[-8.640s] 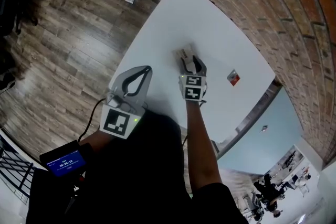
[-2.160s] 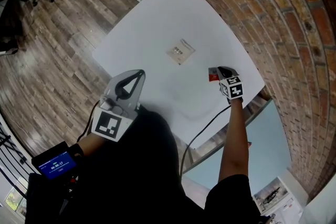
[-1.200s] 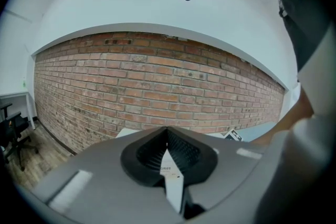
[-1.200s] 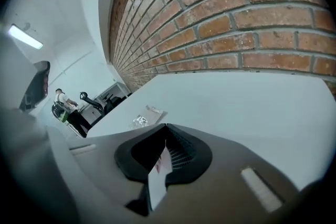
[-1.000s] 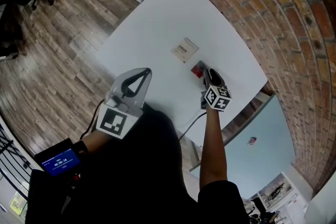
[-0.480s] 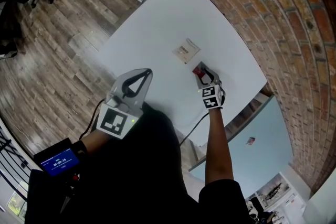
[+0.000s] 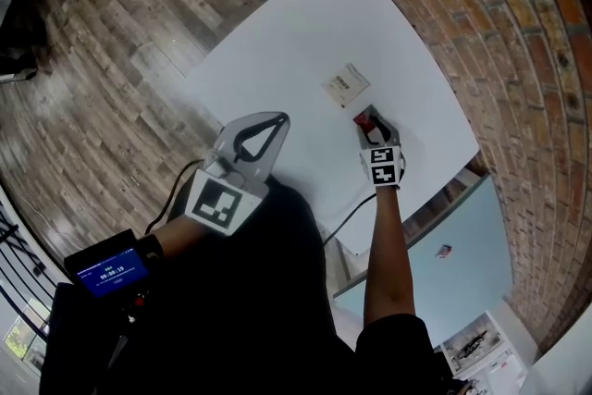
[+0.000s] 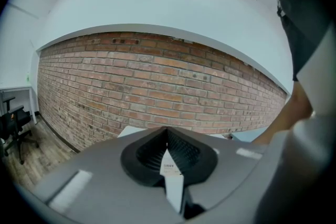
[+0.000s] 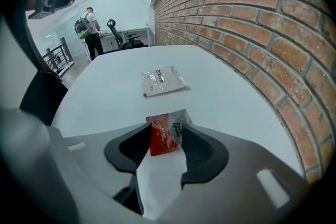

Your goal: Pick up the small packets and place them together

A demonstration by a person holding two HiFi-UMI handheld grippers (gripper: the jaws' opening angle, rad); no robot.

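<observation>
The red packet point(image 9: 157, 140) before me has a clear, dark-printed edge. The clear packet point(image 9: 160, 82) looks pale with dark print. My table point(image 9: 105, 81) is plain white, the wall point(image 9: 252, 23) reddish-brown brick, the floor point(image 7: 111, 79) streaky grey-brown wood.

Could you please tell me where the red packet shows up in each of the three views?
Head view: the red packet is right of centre, at the tips of the right gripper.
Right gripper view: low centre, between the jaws, which have just been opening and stand apart.
Left gripper view: not in it.
Shared landmark: the brick wall.
</observation>
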